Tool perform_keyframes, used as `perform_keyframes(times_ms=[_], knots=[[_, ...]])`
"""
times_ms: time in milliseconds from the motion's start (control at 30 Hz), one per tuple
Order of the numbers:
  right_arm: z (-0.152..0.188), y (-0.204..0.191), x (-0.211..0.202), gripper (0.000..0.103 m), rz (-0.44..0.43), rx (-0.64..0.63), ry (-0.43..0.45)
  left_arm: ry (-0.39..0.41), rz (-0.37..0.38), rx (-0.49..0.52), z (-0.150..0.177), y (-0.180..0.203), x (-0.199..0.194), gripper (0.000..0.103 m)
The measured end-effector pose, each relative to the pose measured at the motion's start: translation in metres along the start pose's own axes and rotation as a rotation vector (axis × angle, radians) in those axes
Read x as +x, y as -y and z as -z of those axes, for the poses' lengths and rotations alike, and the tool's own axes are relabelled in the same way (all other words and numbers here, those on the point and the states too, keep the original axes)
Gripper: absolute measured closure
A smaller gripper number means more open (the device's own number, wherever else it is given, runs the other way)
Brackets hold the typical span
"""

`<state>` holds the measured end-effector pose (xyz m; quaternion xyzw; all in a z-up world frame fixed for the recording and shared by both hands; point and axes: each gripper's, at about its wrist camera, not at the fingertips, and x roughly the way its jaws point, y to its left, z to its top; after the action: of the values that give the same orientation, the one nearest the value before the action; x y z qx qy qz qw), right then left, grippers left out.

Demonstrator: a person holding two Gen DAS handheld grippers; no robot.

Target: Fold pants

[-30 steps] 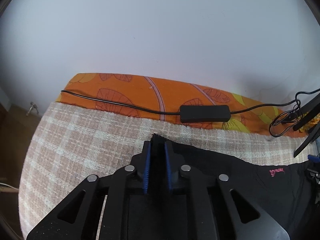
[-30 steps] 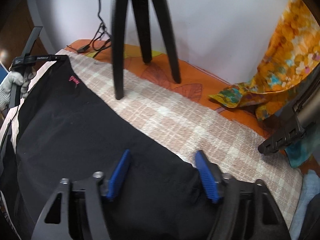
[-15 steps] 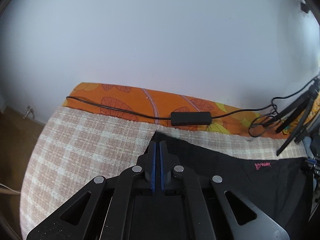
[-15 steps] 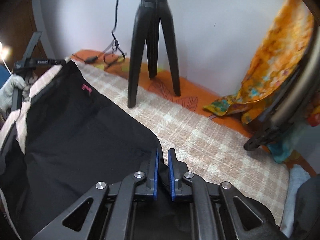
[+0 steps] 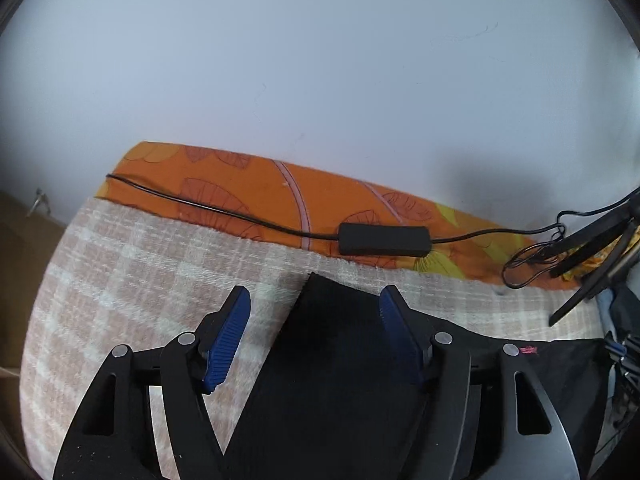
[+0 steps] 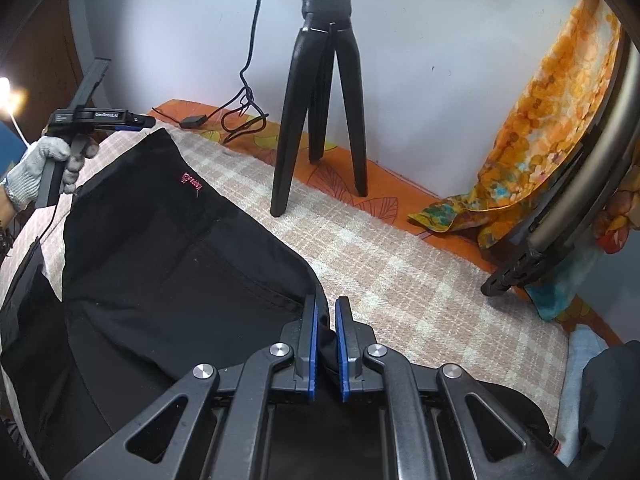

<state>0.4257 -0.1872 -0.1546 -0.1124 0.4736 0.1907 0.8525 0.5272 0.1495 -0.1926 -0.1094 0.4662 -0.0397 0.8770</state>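
While the black pants (image 6: 168, 264) are spread over the checked blanket (image 6: 400, 280), two different grip states are recorded. The left gripper (image 5: 314, 330) is seen with its blue pads parted wide; its jaws have just been opening, and a corner of the pants (image 5: 332, 360) lies between them on the blanket, touched by neither pad. The right gripper (image 6: 325, 344) is closed to a narrow slit, and a bunched edge of the black fabric is pinched between its pads, the cloth sloping away to its left toward the pink logo (image 6: 191, 182). The gloved hand (image 6: 40, 168) carrying the left gripper is seen at the far left of the right wrist view, just beyond the far corner of the garment. A black tripod (image 6: 320, 120) stands ahead of the right gripper, well apart from the cloth; a cable with an inline box (image 5: 384, 239) lies ahead of the left gripper on the orange sheet (image 5: 240, 188).

The step in hand is judged to be laying out one end: the left corner appears released, the right edge held. For the next move, the right-hand edge is probably to be set flat and let go, or the left gripper re-closed for a shared fold; slack and wrinkles are to be avoided.
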Motion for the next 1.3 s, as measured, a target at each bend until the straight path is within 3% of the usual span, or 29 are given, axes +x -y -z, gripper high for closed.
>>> perform_keyframes(times_ms=[133,200,233,267,367,600,900,1300], knots=[[-0.001,0.002,0.004,0.097,0.002,-0.002,-0.005,-0.025,-0.083,0.083,0.004,0.021,0.019,0.039],[-0.002,0.000,0.008,0.097,0.007,-0.009,-0.010,-0.003,-0.088,0.152,0.009,0.036,0.020,0.067],[-0.002,0.000,0.010,0.097,0.009,-0.011,-0.013,0.001,-0.094,0.169,0.011,0.041,0.020,0.072],[-0.002,0.000,0.011,0.097,0.011,-0.011,-0.014,0.001,-0.071,0.178,0.013,0.045,0.019,0.087],[-0.002,0.000,0.012,0.097,0.015,-0.007,-0.014,0.009,-0.058,0.186,0.015,0.051,0.014,0.096],[-0.001,-0.004,-0.007,0.097,0.034,-0.016,0.015,0.091,-0.015,0.189,0.020,0.055,-0.032,0.098],[0.007,-0.021,-0.062,0.097,0.025,0.000,0.072,0.176,-0.001,0.194,0.035,0.051,-0.118,0.098],[0.040,-0.066,-0.131,0.097,0.010,-0.009,0.093,0.251,0.018,0.132,0.108,0.029,-0.199,0.098]])
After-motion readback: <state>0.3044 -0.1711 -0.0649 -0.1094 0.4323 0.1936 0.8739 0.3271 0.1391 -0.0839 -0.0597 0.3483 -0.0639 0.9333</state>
